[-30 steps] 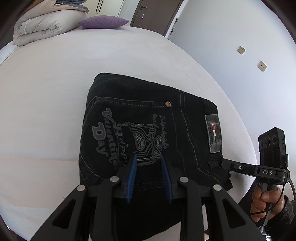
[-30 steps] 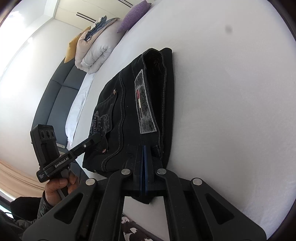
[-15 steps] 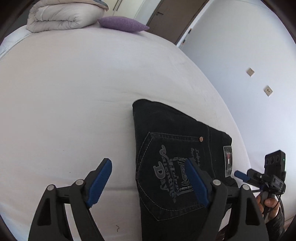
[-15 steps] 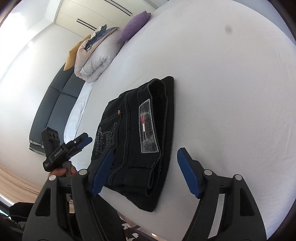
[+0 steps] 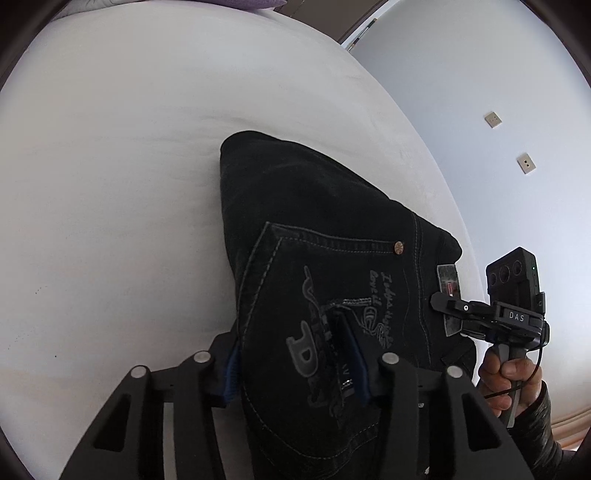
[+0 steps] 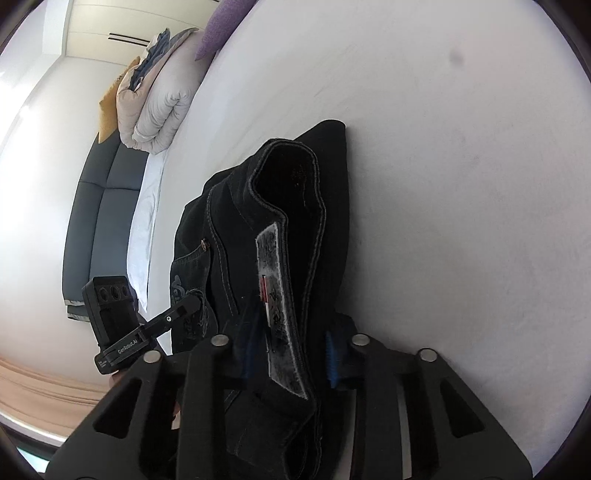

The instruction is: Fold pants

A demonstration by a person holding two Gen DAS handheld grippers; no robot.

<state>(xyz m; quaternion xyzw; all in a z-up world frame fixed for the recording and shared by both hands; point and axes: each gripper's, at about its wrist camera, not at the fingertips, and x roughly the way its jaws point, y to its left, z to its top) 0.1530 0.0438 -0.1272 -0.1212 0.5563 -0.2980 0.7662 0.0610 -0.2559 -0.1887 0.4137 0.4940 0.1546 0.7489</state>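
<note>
Half a second ago both sets of tongs hung wide open above the bundle; now each has closed around the near end of the folded black jeans (image 5: 325, 236). From where I stand that reads as a re-grip: the folding looks nearly finished, and my guess is that the bundle is about to be lifted, shifted or given one last fold.

The left gripper (image 5: 295, 363) has its blue pads on either side of the pocket end, one under the outer edge at about 8 o'clock in its view, the other pressed onto the embroidered back pocket (image 5: 332, 306). The right gripper (image 6: 290, 356) clasps the waistband end, with the grey leather patch (image 6: 273, 295) running up between its pads toward 12 o'clock.

The jeans lie on the white bed (image 5: 122, 177), stretching away from both grippers toward 12 o'clock, the waistband gaping open on the right. A purple cushion (image 6: 225, 26) and a rolled duvet (image 6: 159, 99) sit far off at 11 o'clock.
</note>
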